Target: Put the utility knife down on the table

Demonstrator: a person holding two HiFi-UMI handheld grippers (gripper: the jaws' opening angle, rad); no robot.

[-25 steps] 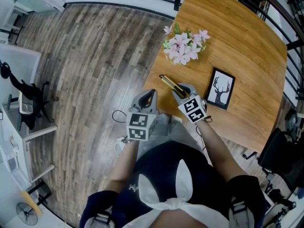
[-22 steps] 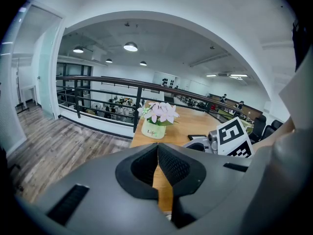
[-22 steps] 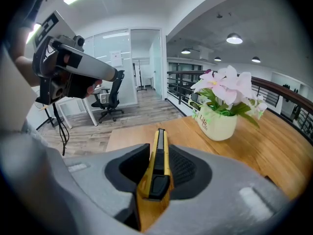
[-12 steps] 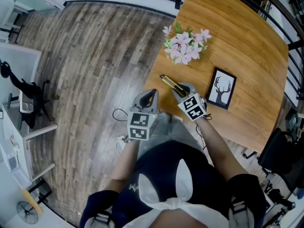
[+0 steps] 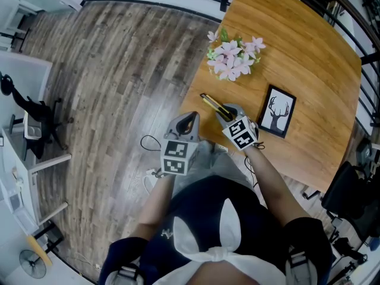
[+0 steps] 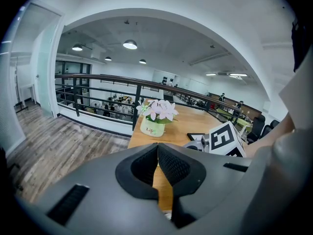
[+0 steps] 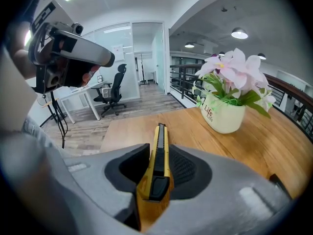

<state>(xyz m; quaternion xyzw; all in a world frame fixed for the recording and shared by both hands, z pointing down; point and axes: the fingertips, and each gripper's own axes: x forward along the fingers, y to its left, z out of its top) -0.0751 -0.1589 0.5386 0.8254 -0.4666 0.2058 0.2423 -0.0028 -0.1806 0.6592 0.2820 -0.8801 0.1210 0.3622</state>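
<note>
Wooden table (image 5: pixel 309 58) is carrying a flower pot (image 5: pixel 233 58) and a deer picture (image 5: pixel 276 111); right gripper (image 5: pixel 230 114) is clamping the yellow knife (image 5: pixel 214 105) between its jaws, the knife's far end reaching out over the table's near edge. Left gripper (image 5: pixel 187 122) is hovering beside the table over the floor (image 5: pixel 119 70), jaws closed together on nothing.

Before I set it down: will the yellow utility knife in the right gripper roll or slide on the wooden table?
The utility knife looks flat-sided and rigid, so it likely won't roll on the table. Its smooth plastic body seems light, so it may skid if released from the right gripper at a tilt.
</note>
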